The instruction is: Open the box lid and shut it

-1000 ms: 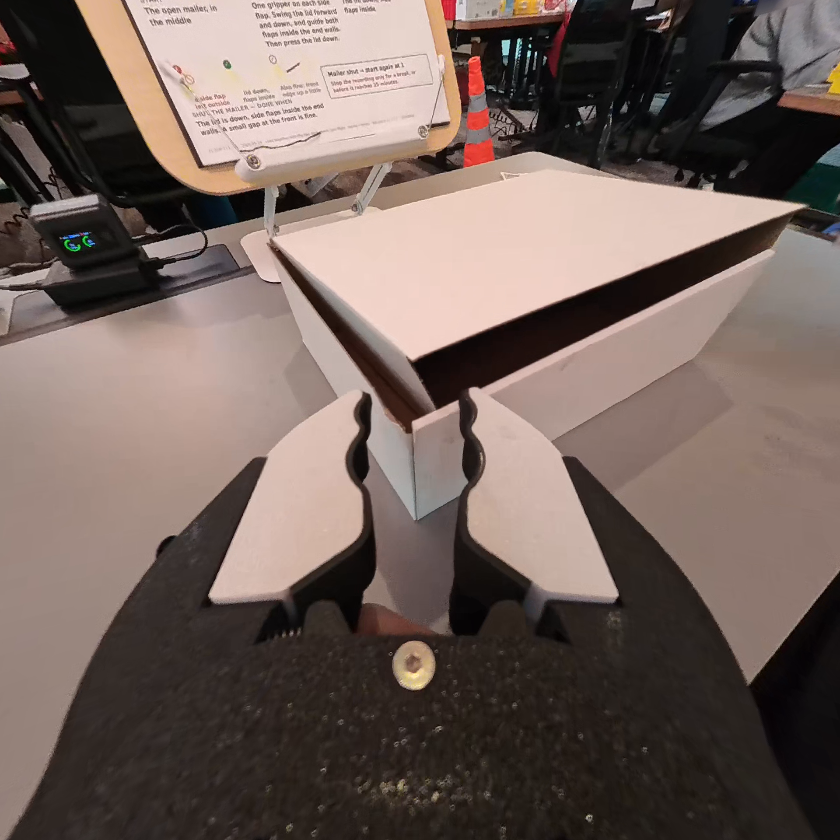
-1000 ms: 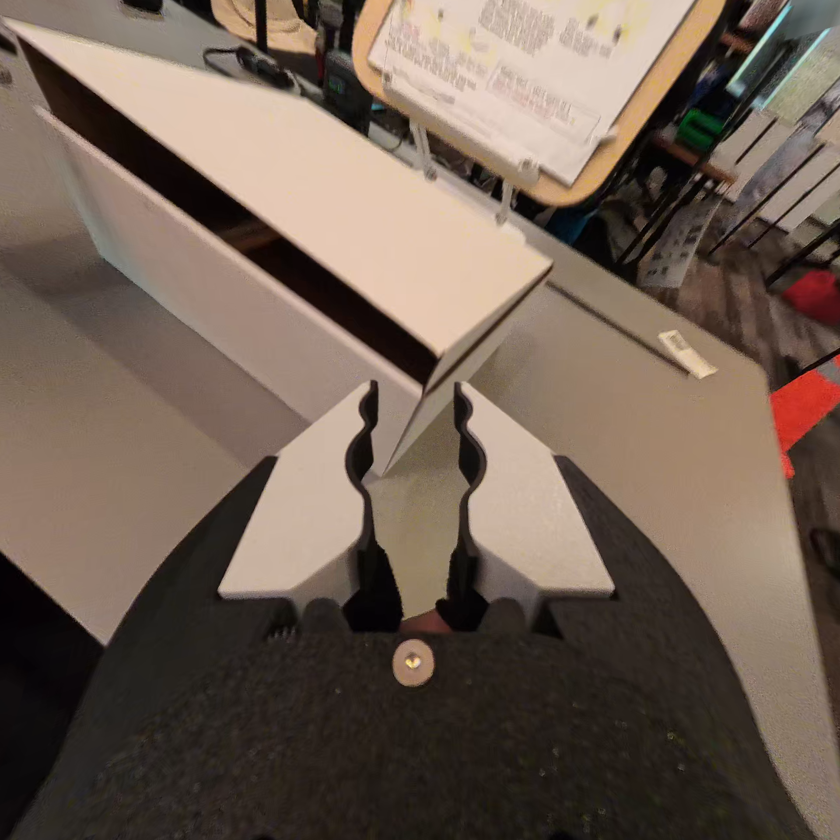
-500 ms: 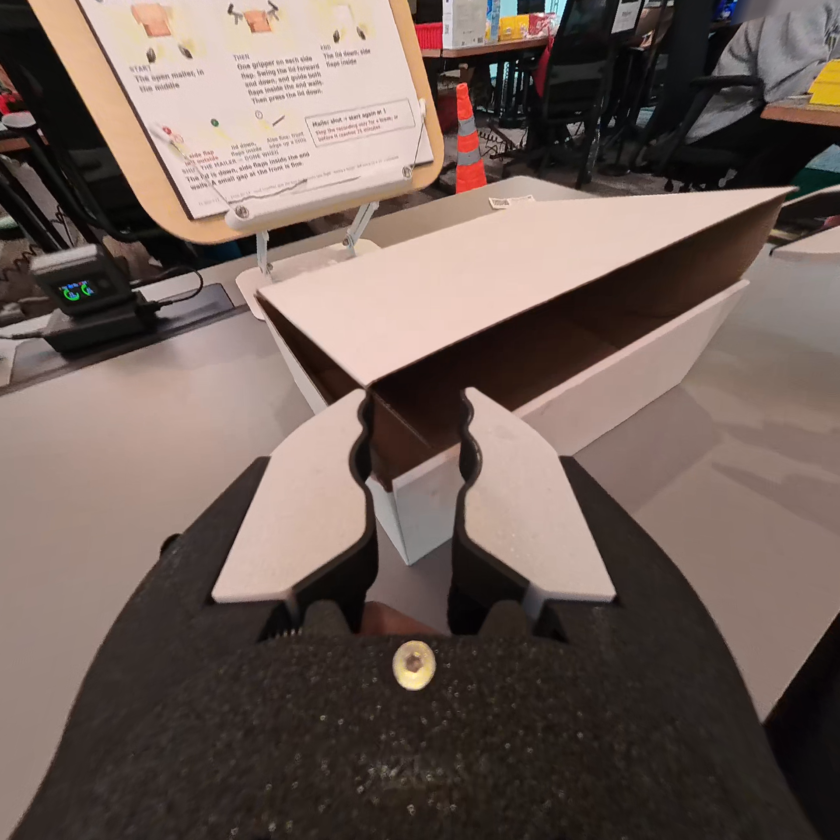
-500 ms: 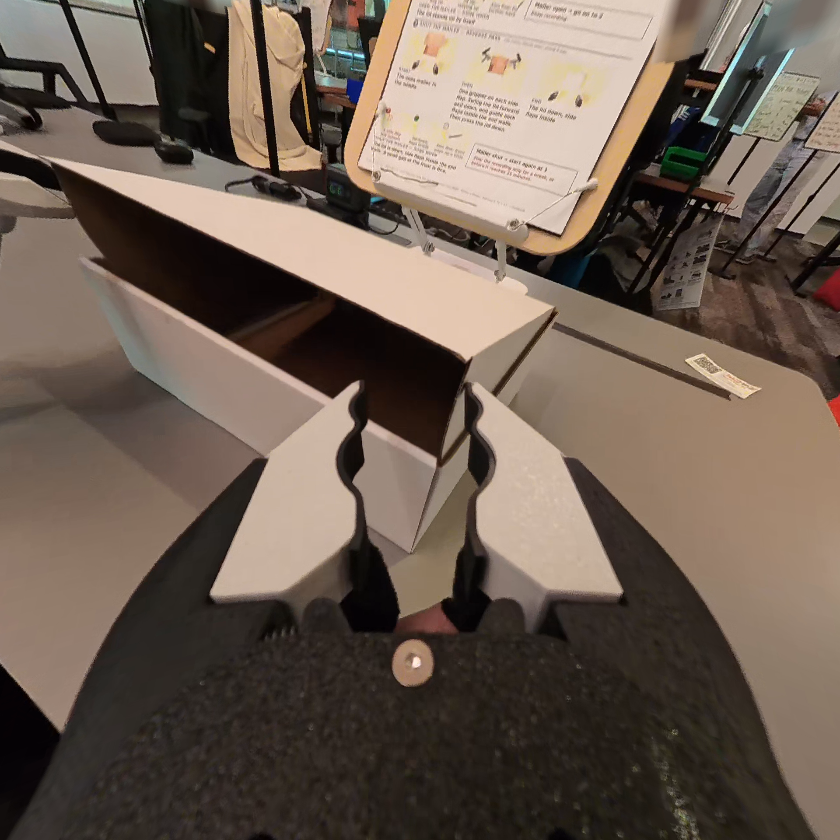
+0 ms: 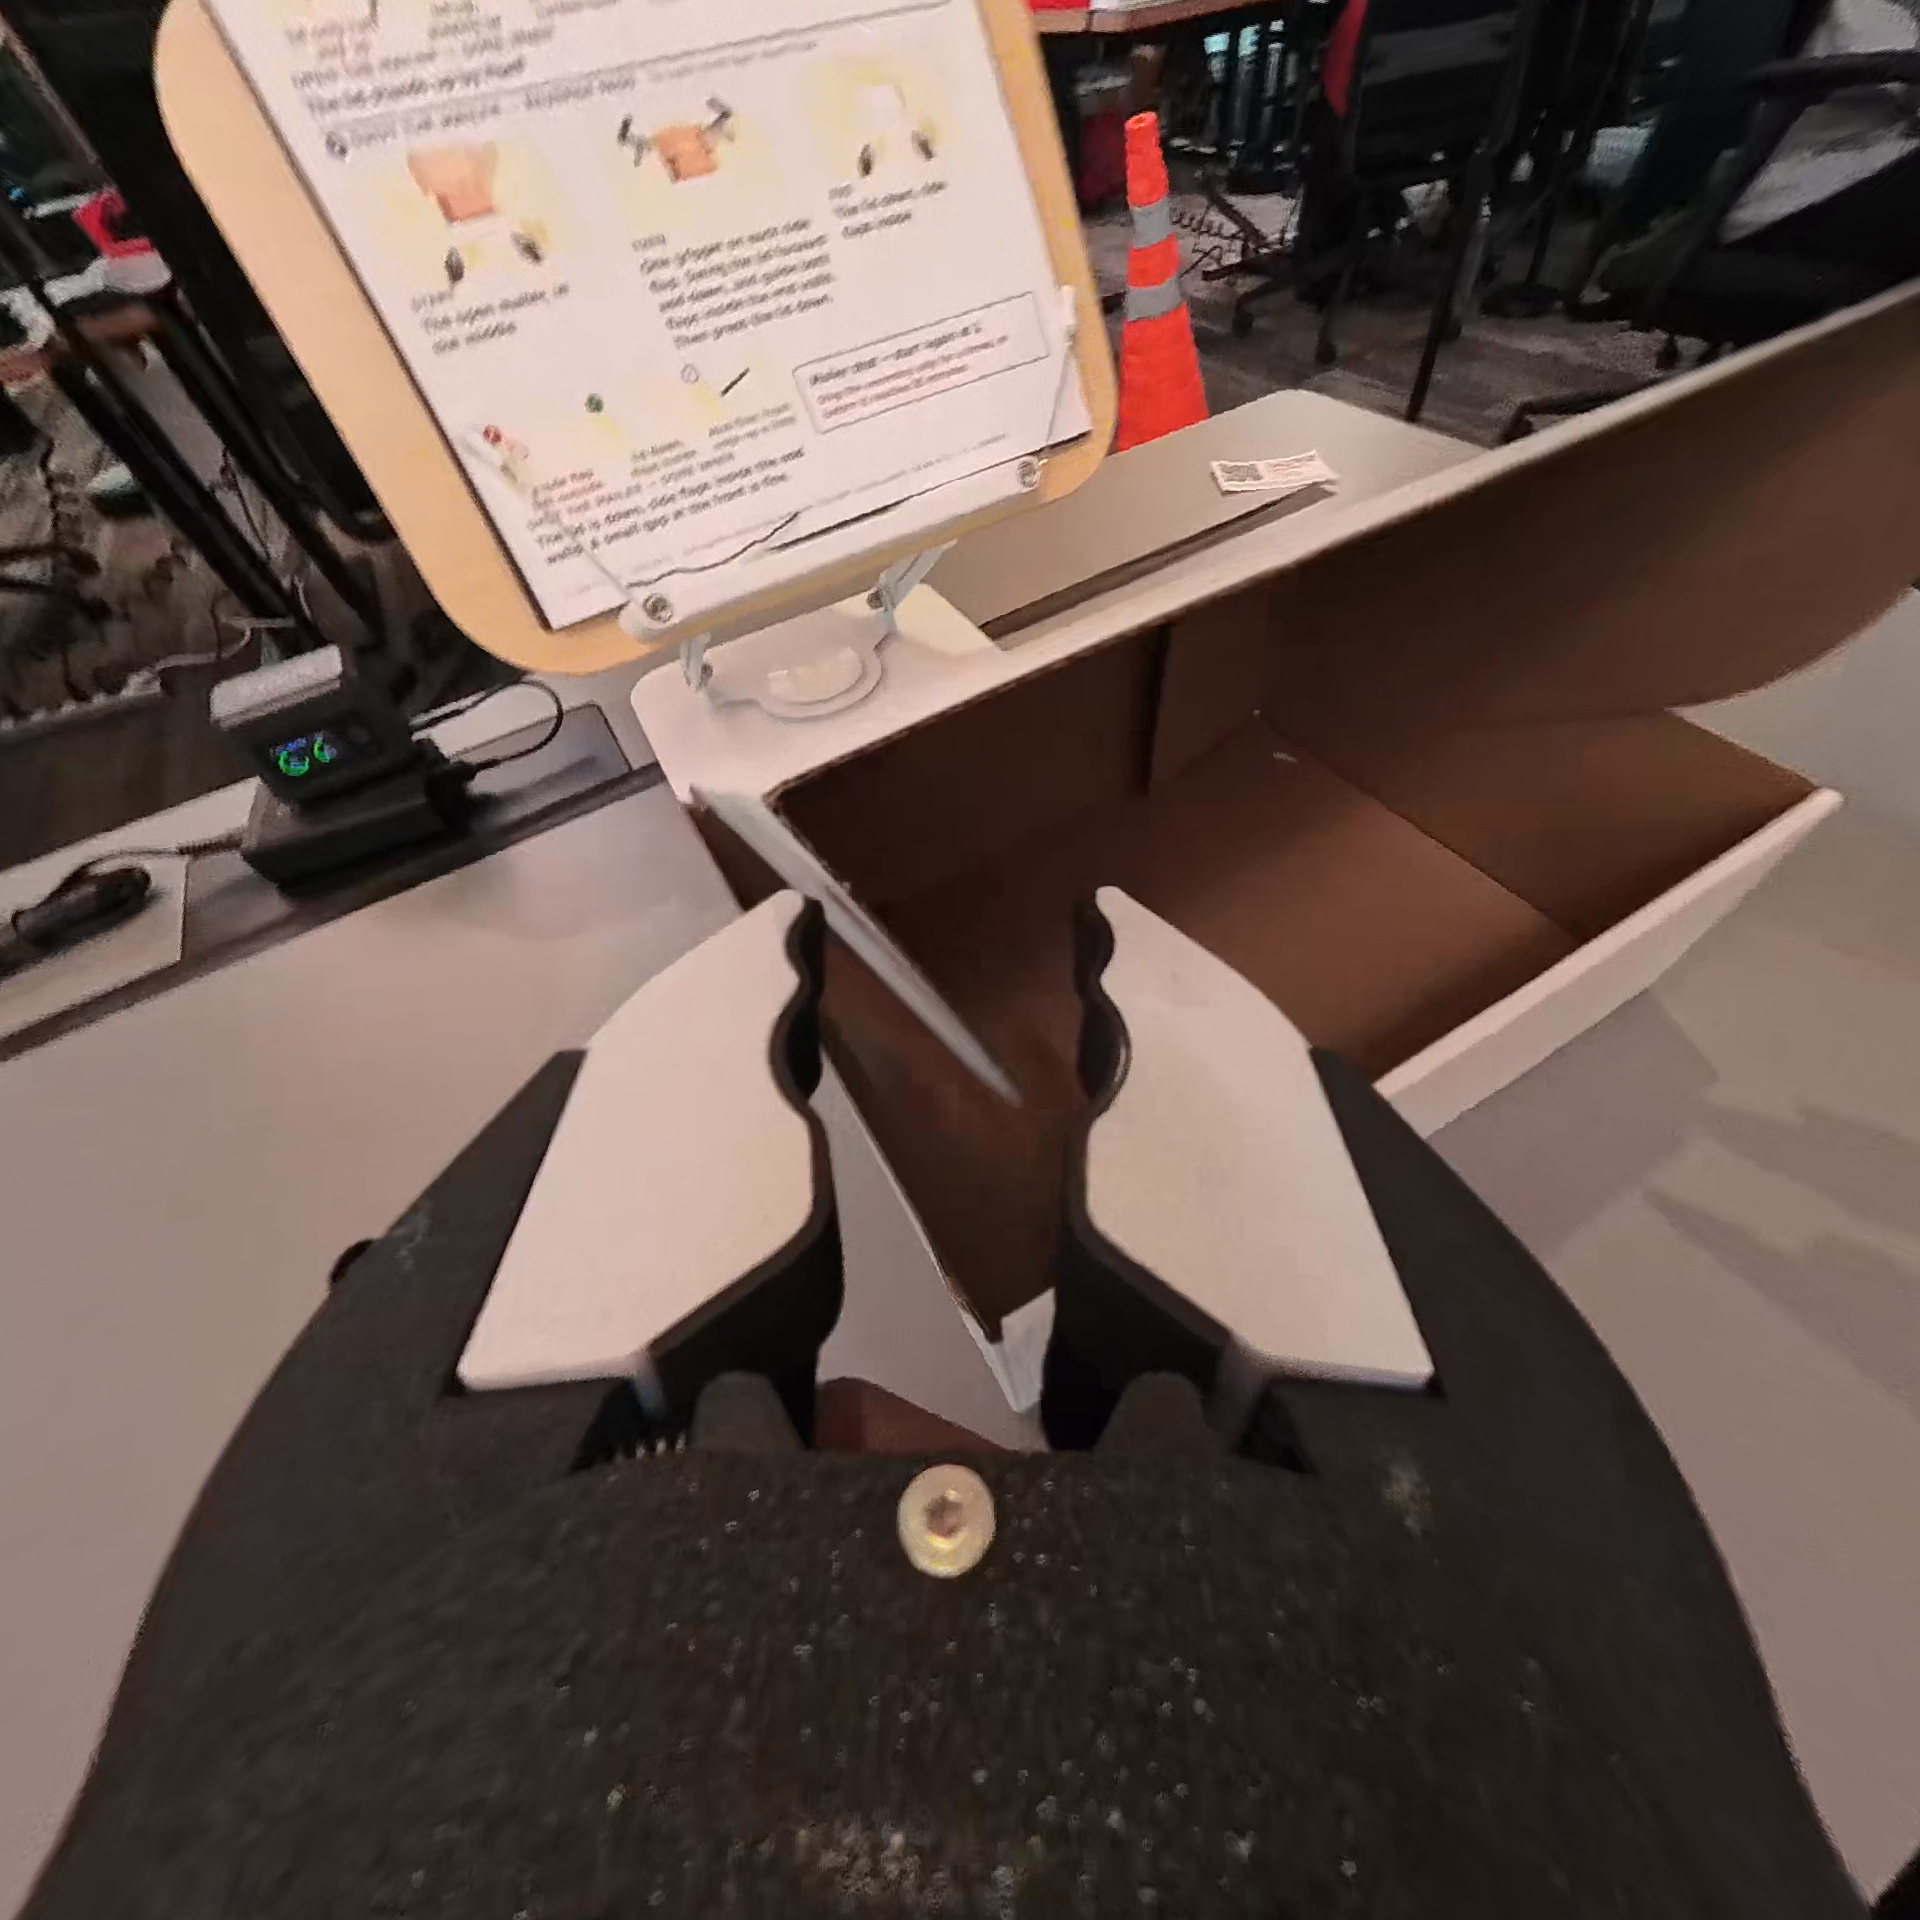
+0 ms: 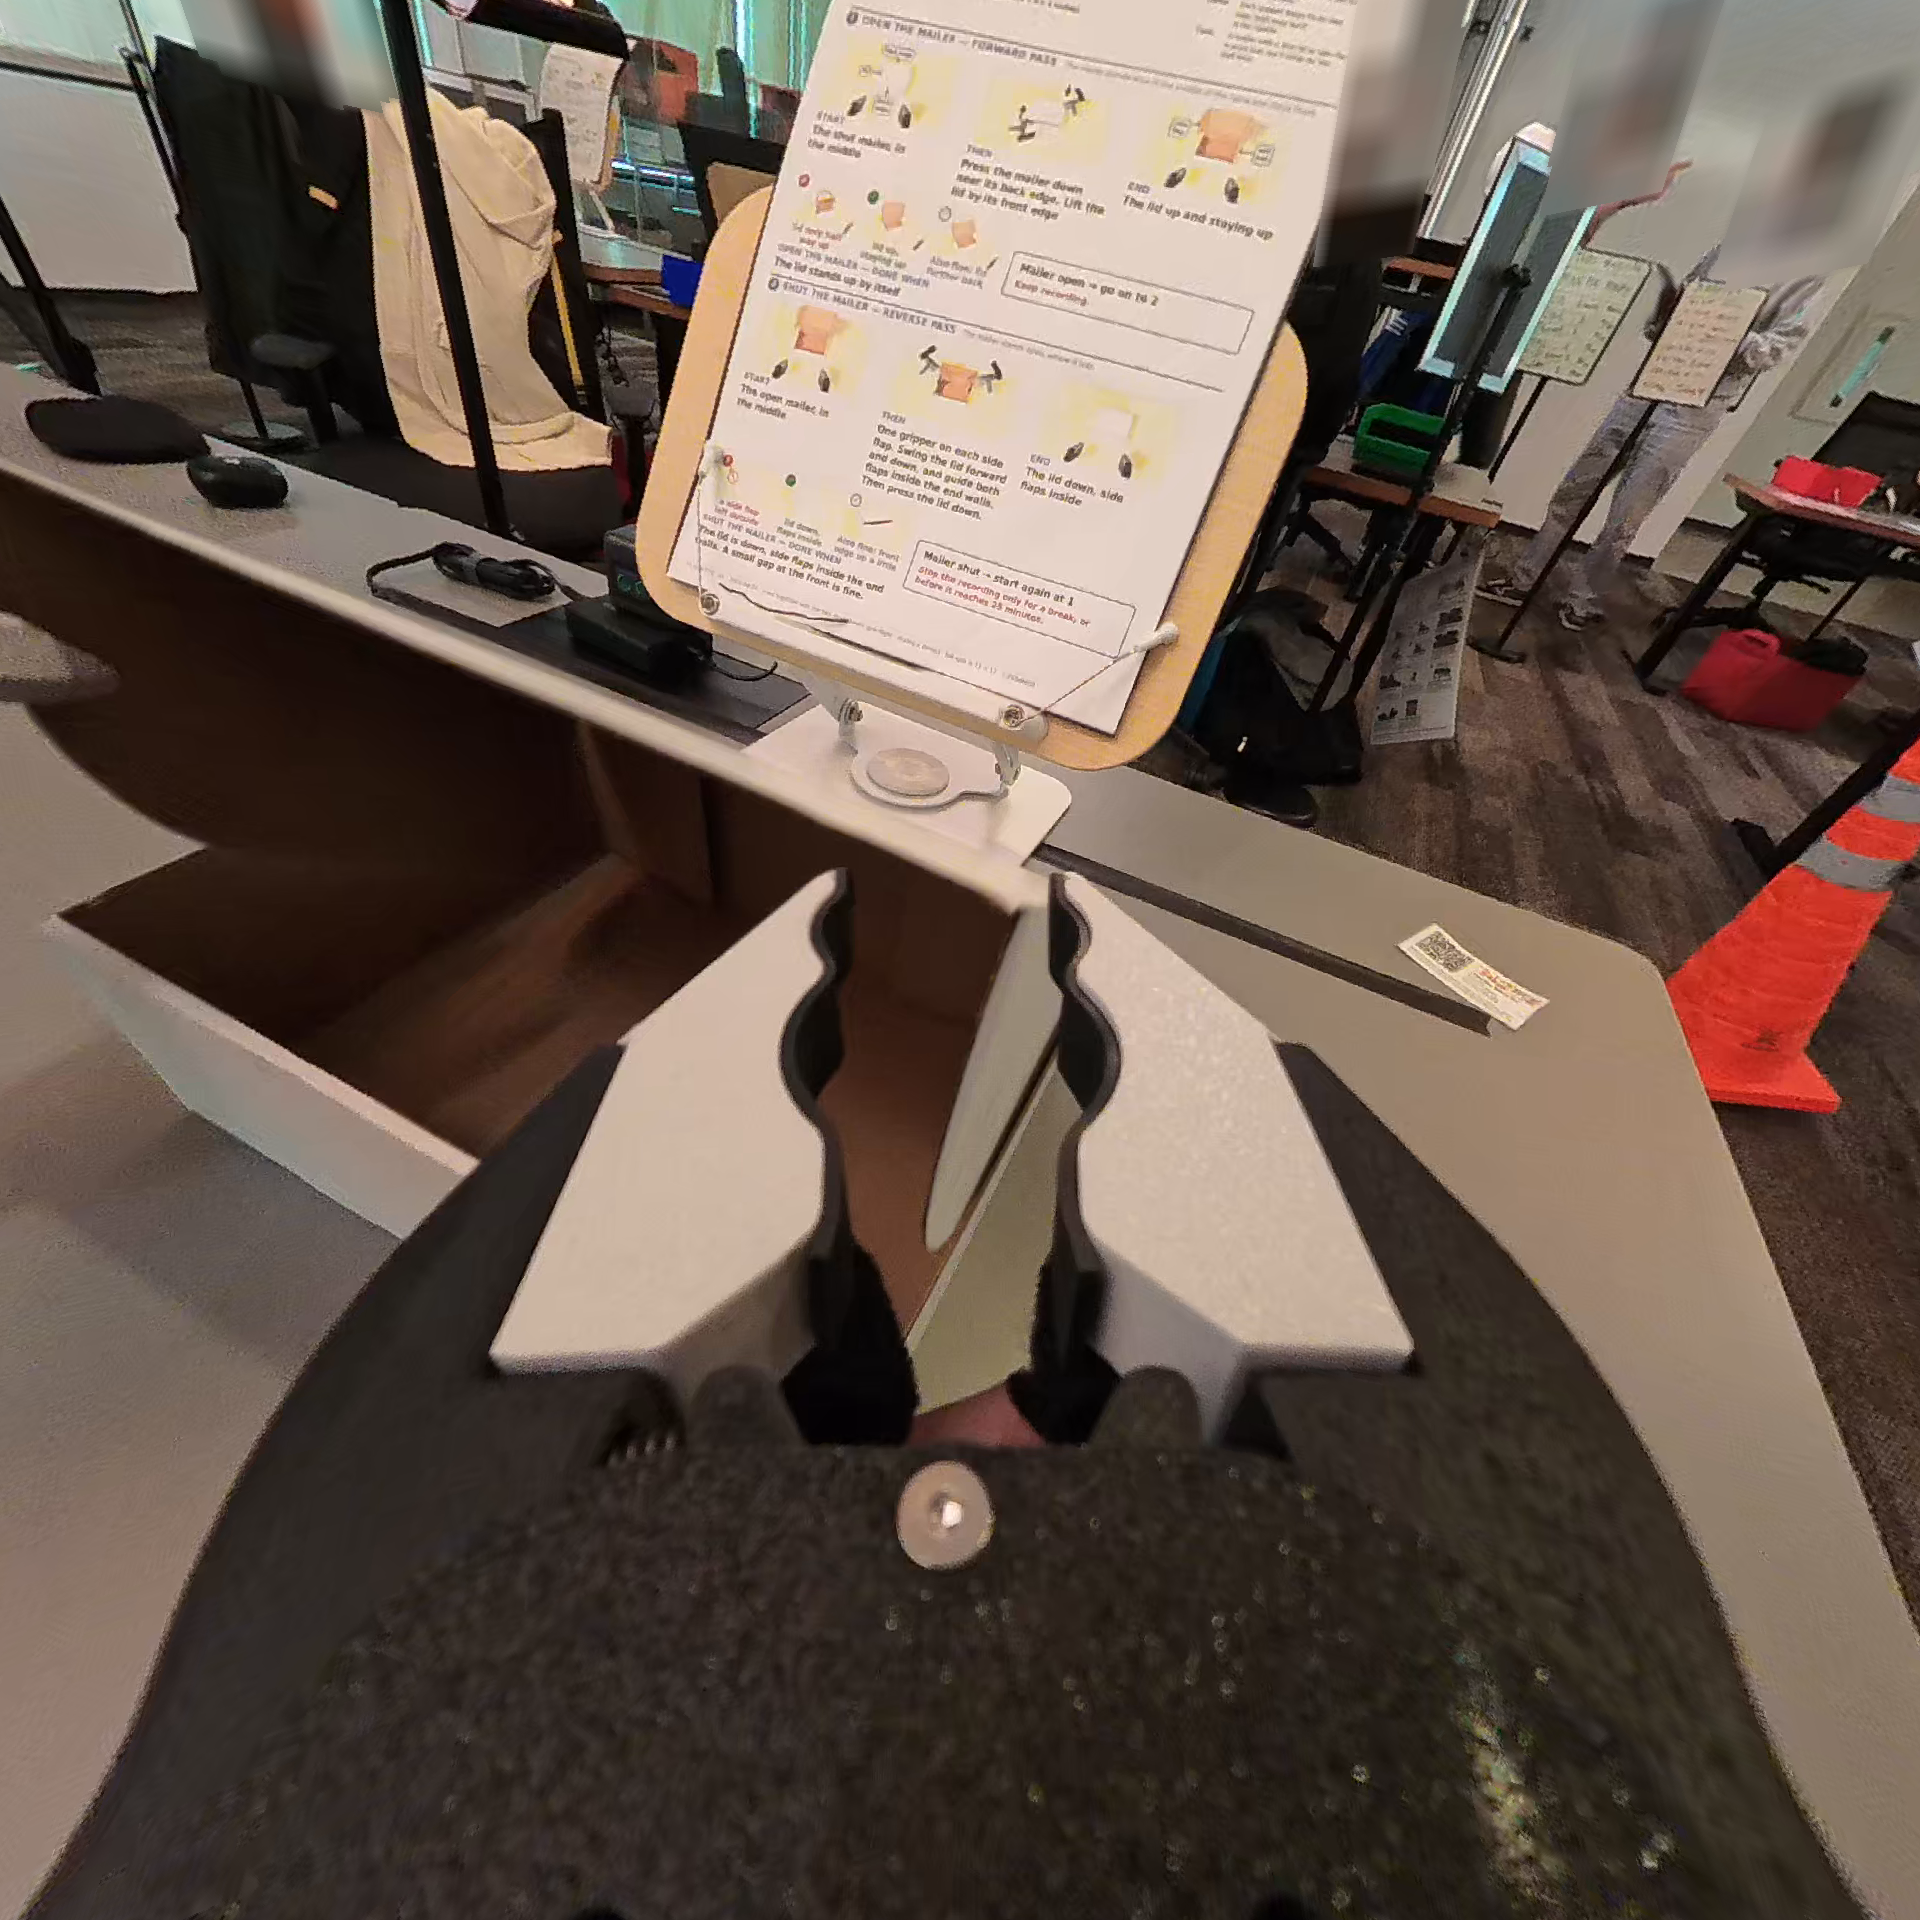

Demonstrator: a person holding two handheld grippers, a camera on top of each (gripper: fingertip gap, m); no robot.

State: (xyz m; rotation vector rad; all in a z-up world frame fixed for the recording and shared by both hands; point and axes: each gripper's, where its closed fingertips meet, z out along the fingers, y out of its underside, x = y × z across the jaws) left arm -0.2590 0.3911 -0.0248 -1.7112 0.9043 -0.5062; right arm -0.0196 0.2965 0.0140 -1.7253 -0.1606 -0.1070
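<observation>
A white mailer box with a brown inside stands on the grey table (image 5: 260, 1143). Its lid (image 5: 1507, 582) is raised and slopes up and back over the open base (image 5: 1621, 966). My left gripper (image 5: 951, 914) is open, its fingers either side of the lid's left side flap (image 5: 914, 997) without pinching it. In the right wrist view the lid (image 6: 312, 675) rises over the base (image 6: 260, 1081). My right gripper (image 6: 948, 894) is open, with the right side flap (image 6: 997, 1060) between its fingers, close to the right one.
An instruction board on a white stand (image 5: 665, 312) (image 6: 987, 416) sits just behind the box. A black device with a green display (image 5: 322, 769) lies at the back left. A sticker (image 6: 1470, 971) lies on the table's right corner. An orange cone (image 6: 1808, 935) and chairs stand beyond.
The lid has swung up from almost shut to wide open. Both grippers have risen with it, each still open around its side flap.
</observation>
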